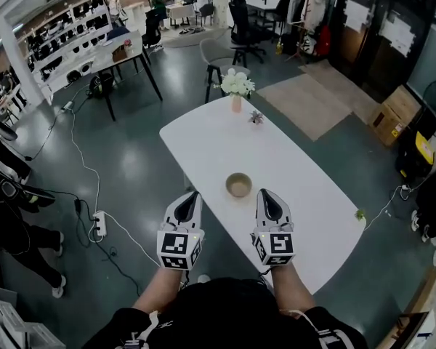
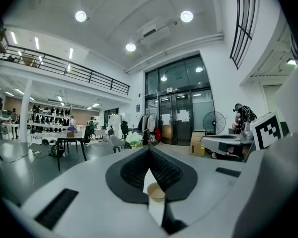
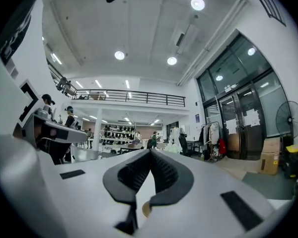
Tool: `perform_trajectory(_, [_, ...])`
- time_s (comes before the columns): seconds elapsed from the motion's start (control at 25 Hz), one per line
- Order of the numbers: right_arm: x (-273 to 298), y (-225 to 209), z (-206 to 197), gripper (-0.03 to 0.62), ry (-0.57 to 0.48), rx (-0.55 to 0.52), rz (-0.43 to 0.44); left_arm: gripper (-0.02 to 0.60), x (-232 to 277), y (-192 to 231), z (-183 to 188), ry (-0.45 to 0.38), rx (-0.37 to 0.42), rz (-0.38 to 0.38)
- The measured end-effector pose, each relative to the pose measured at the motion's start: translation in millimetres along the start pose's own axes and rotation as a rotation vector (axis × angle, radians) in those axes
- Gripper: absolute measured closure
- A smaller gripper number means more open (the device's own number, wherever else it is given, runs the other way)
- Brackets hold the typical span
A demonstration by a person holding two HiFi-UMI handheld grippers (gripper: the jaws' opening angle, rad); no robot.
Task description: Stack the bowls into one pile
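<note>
**Two tools idle over a single pile.** You hold both tools level above the near edge of the white table (image 1: 298,173). The tan bowl pile (image 1: 238,185) sits on the tabletop just ahead, between the two noses and touching neither. The left gripper (image 1: 192,195) has its jaws pressed together on nothing, and the right gripper (image 1: 266,194) is likewise closed and empty.

Only one tan bowl shape shows on the table. How many bowls nest in it cannot be counted from above, so the stacking looks finished or close to it. If so, the next move calls for little: check that the pile sits square and keep the closed tips clear of its rim. If another bowl lies out of sight, you would have to spread a pair of jaws before reaching for it.

The head view alone gives the layout, with a flower vase (image 1: 236,87) and a small ornament (image 1: 256,117) at the far end, well apart from the pile. The left gripper view shows the pads meeting at the tip, with the bowl pile (image 2: 155,192) peeping through the slot below them. The right gripper view shows the same closed nose and only a sliver of the bowl pile (image 3: 145,209). It also takes in the ceiling lights (image 3: 197,4) and glass doors (image 3: 238,118), which the head view misses.
</note>
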State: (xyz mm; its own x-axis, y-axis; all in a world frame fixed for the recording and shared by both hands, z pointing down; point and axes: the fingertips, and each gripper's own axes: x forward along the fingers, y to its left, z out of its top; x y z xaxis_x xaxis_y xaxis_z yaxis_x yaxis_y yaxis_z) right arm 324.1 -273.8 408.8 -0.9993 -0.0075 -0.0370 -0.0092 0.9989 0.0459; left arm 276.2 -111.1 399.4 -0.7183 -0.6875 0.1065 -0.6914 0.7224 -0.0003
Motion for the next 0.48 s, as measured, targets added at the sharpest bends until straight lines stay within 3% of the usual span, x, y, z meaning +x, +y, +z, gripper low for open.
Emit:
perform_trajectory(0.2, [-3.4, -9.9, -0.1, 0.581, 0.011, 0.022, -0.036, 0.568, 2.1, -1.6, 0.9, 0.004, -0.008, 0.004])
perform_trajectory(0.48, [-9.2, -8.4, -9.2, 0.581, 0.016, 0.032, -0.018, 0.568, -1.2, -11.7, -7.1, 0.014, -0.008, -0.005])
